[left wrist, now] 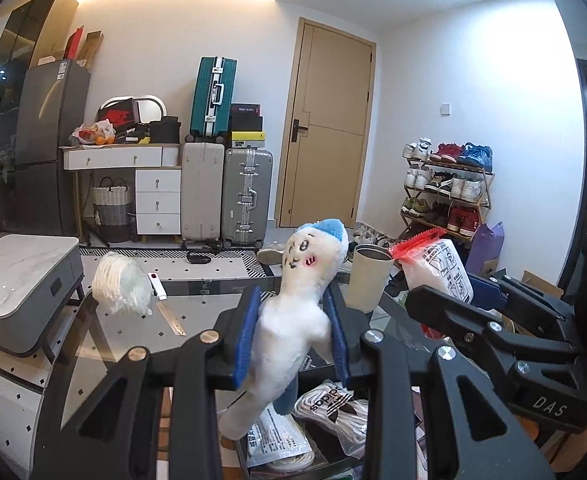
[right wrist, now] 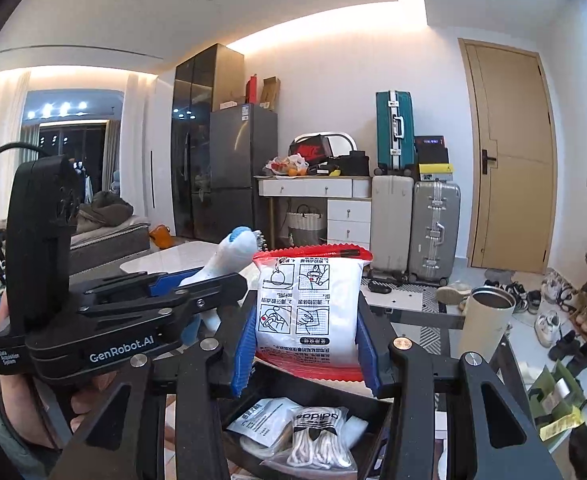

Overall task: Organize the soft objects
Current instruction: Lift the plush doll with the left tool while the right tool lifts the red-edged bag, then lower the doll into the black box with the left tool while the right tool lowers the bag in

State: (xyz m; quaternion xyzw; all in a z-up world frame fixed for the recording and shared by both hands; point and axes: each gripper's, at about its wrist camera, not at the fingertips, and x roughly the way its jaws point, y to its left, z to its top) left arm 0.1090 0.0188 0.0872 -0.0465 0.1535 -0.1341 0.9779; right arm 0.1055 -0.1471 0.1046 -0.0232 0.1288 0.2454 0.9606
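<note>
My left gripper [left wrist: 293, 328] is shut on a white plush doll [left wrist: 293, 320] with a blue cap and holds it upright in the air. My right gripper [right wrist: 307, 340] is shut on a white packet with red edges [right wrist: 309, 300] and holds it above a black tray [right wrist: 377, 412]. The tray holds an Adidas laces bag [right wrist: 317, 436] and another white packet [right wrist: 261, 424]. In the left wrist view the right gripper [left wrist: 469, 300] and its packet [left wrist: 441, 272] are on the right. In the right wrist view the left gripper [right wrist: 197, 280] and the doll [right wrist: 229, 256] are on the left.
A glass table [left wrist: 133, 344] carries a wrapped white bundle [left wrist: 121, 284], a metal ruler [left wrist: 171, 318] and a cream tumbler [left wrist: 367, 276]. A grey side table [left wrist: 21, 280] stands at the left. Suitcases [left wrist: 225, 196], a shoe rack [left wrist: 449, 196] and loose shoes are behind.
</note>
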